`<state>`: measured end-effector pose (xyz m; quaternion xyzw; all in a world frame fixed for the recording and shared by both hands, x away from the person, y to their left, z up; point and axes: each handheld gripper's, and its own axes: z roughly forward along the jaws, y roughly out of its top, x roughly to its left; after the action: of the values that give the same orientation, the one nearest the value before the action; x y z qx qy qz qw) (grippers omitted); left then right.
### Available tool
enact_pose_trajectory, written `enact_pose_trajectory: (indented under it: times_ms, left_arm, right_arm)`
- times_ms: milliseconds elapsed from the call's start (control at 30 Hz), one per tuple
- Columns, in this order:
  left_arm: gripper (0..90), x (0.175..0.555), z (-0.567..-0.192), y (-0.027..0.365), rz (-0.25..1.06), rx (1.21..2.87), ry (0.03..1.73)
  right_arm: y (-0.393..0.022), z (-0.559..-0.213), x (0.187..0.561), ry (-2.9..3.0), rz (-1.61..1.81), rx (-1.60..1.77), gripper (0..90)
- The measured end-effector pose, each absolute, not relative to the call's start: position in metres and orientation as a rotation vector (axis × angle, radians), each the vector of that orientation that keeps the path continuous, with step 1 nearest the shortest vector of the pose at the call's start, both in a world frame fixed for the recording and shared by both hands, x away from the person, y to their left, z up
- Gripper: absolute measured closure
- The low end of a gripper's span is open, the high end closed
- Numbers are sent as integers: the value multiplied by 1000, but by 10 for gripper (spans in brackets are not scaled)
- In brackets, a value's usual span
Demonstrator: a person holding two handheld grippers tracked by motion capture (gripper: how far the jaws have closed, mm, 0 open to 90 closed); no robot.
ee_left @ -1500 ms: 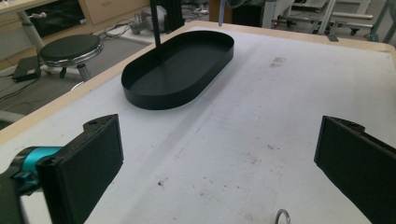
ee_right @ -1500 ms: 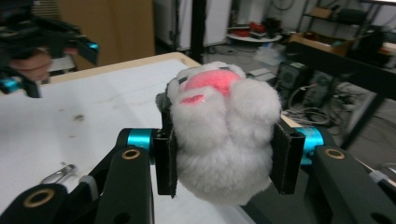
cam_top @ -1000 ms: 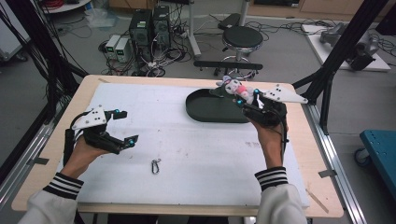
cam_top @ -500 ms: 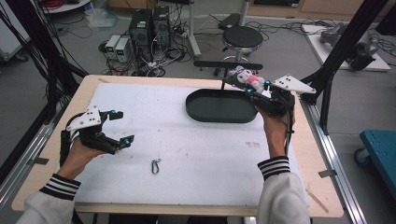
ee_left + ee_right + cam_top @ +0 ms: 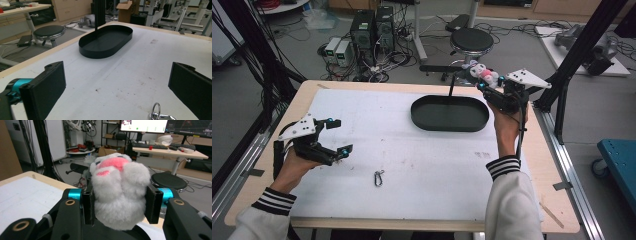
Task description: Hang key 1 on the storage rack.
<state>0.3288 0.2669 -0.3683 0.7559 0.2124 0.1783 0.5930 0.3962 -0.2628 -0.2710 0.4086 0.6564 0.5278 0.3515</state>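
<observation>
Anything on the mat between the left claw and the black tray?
Nothing: in the left gripper view, bare stained mat runs from the open left claw to the black tray. The carabiner sits nearer, by the claw.

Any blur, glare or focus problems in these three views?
High view: even light, no glare, slightly soft; the carabiner is small. Left gripper view: black tray sharp, near jaws softer. Right gripper view: plush toy in focus, monitors behind it bright.

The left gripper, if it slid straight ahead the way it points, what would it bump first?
Probably the black tray. The left gripper is open and faces it across bare white mat. The carabiner sits low between its fingers, likely beneath its path.
</observation>
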Motion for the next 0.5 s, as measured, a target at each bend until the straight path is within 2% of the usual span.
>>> enact_pose_trajectory:
  times_ms: [500]
  left_arm:
    - [17, 328, -368, 272, 421, 1751, 499]
  right_arm:
    - [-258, -275, 412, 1697, 1332, 1077, 538]
